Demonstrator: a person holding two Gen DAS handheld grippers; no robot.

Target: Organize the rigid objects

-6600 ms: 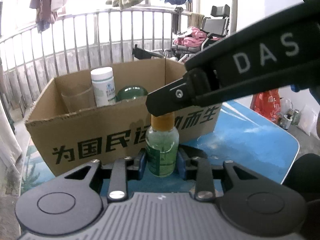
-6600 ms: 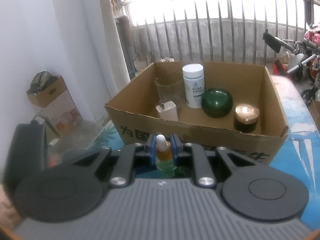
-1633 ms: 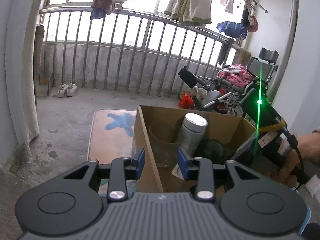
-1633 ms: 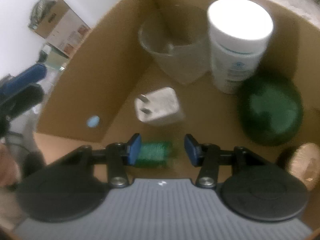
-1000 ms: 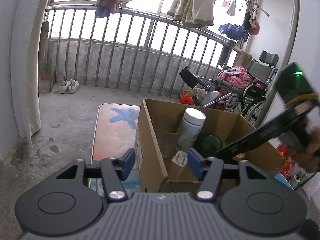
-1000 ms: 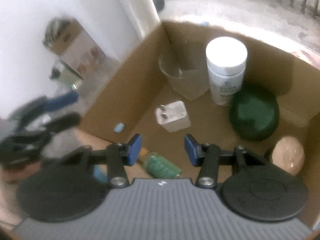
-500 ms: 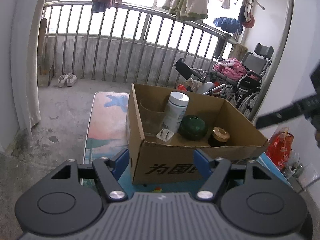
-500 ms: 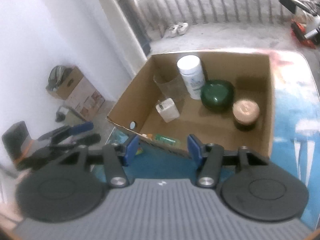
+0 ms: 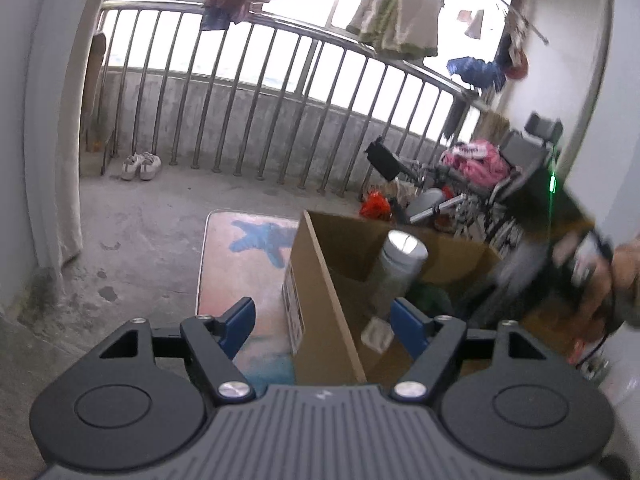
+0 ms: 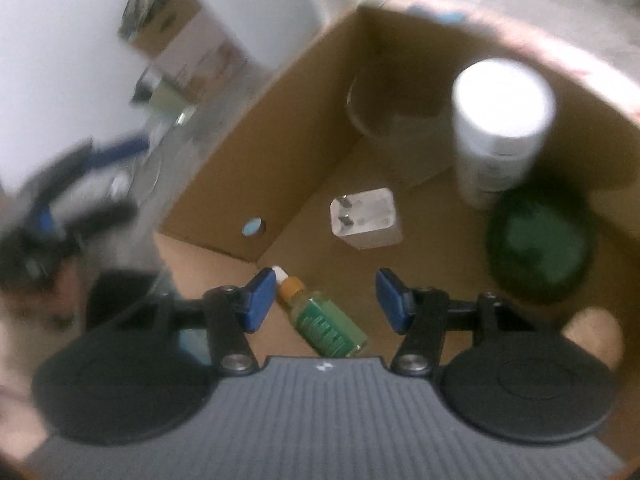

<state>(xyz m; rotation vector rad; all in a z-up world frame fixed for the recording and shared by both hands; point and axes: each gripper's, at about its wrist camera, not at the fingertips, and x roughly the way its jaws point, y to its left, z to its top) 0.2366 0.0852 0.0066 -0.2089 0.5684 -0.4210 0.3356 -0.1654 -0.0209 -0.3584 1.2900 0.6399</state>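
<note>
Right wrist view, looking down into the cardboard box (image 10: pixel 280 128). We see the right gripper (image 10: pixel 326 300) with its blue fingers (image 10: pixel 260 300) spread wide and holding nothing. Between them, on the box floor, lies the small green bottle (image 10: pixel 324 326) on its side, its orange collar and white tip pointing toward 11 o'clock, the tip just beside the left finger; we cannot tell whether they touch. At 12 o'clock from the bottle lies a white plug adapter (image 10: pixel 366 218), prongs toward 9 o'clock. Beyond it, at 1 o'clock, a clear cup (image 10: pixel 394 128) stands upright just beside a white-lidded bottle (image 10: pixel 500 128). A dark green round jar (image 10: pixel 542 246) sits at 3 o'clock, and a brown-topped jar (image 10: pixel 596 334) is partly hidden behind the gripper body at 4 o'clock. The view is blurred.

Left wrist view. We see the left gripper (image 9: pixel 322 322) outside the box (image 9: pixel 320 300), its fingers (image 9: pixel 240 320) also spread wide and empty, straddling the near box corner. The box rests on a patterned bench (image 9: pixel 240 264). The white-lidded bottle (image 9: pixel 402 268) and adapter (image 9: pixel 376 334) show inside. At 3 o'clock the right hand (image 9: pixel 616 280) and its tool appear, blurred.
</note>
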